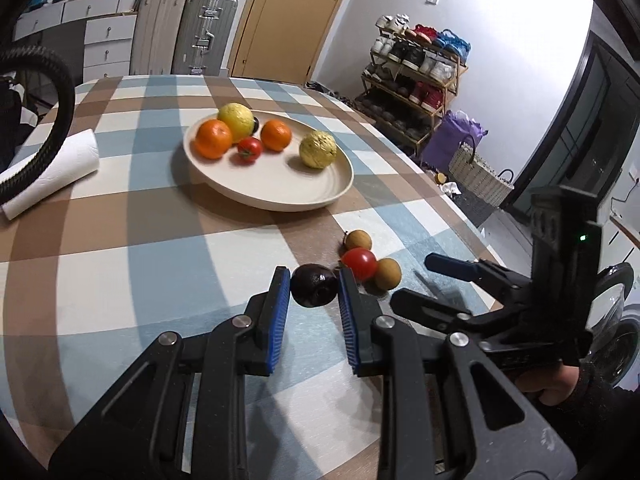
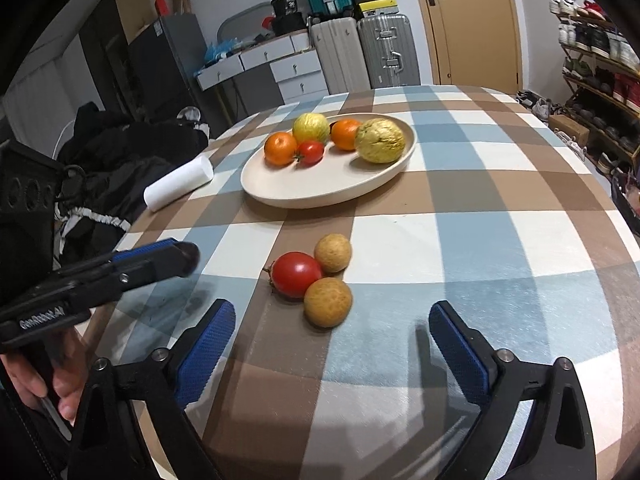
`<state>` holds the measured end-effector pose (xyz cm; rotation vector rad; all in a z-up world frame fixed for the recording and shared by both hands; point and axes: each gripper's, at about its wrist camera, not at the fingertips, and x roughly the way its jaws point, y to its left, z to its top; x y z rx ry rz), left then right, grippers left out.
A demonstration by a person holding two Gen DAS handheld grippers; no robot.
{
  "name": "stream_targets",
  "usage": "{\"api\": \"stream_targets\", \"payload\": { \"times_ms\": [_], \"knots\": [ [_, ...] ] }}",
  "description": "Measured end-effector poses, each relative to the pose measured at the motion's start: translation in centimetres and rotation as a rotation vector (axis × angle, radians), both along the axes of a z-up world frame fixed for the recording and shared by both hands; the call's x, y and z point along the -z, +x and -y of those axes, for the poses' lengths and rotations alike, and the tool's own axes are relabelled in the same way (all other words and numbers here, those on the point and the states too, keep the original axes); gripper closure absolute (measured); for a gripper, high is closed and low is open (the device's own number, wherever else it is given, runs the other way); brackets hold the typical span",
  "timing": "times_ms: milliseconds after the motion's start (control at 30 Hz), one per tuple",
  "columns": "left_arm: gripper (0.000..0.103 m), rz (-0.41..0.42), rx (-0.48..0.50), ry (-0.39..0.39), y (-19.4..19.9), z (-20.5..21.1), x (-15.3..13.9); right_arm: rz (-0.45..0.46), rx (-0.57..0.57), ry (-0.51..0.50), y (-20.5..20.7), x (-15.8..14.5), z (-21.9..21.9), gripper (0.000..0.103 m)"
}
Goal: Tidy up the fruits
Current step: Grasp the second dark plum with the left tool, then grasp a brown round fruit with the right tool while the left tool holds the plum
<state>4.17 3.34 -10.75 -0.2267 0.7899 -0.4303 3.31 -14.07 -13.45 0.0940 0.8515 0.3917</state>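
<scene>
Left gripper (image 1: 314, 288) clenched on a dark round fruit (image 1: 313, 290), lifted just off the checked table (image 1: 120, 248). At its 2 o'clock, on the cloth: a red tomato (image 1: 359, 263) touching two brown longans (image 1: 358, 239). Right gripper (image 2: 332, 332) spread wide, empty, low over the table, tomato cluster at its 12 o'clock. Cream plate (image 1: 280, 196) farther off at 12 o'clock holds two oranges, a small tomato, two yellow fruits. Paper roll (image 1: 52, 172) at 10 o'clock.
</scene>
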Motion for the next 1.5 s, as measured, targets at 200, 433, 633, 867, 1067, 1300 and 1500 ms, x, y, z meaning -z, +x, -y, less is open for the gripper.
{"api": "stream_targets", "payload": {
  "times_ms": [200, 433, 633, 867, 1067, 1300, 1500],
  "knots": [
    [0.081, 0.0, -0.027, -0.015, -0.1, -1.8, 0.1, -0.031, -0.01, -0.019, 1.0, 0.5, -1.0, 0.028],
    [0.081, -0.006, -0.041, -0.01, 0.0, -2.3, 0.2, -0.041, -0.019, -0.012, 1.2, 0.6, -1.0, 0.063],
    [0.081, 0.0, -0.051, 0.013, 0.4, -2.2, -0.4, -0.06, -0.031, 0.042, 1.2, 0.7, -0.2, 0.075],
    [0.081, 0.005, -0.067, 0.038, 1.8, -1.5, -1.3, -0.012, 0.001, 0.106, 0.9, -0.1, 2.1, 0.076],
    [0.081, 0.01, -0.072, 0.061, 4.2, 0.0, -1.8, 0.032, 0.007, 0.133, 1.7, -1.3, 3.6, 0.076],
    [0.081, 0.016, -0.064, 0.075, 8.5, 2.3, -2.2, 0.068, 0.008, 0.174, 6.3, -3.8, 5.2, 0.076],
    [0.081, 0.012, -0.061, 0.089, 12.9, 4.0, -1.7, 0.105, -0.05, 0.146, 11.8, -6.3, 4.6, 0.076]
  ]
}}
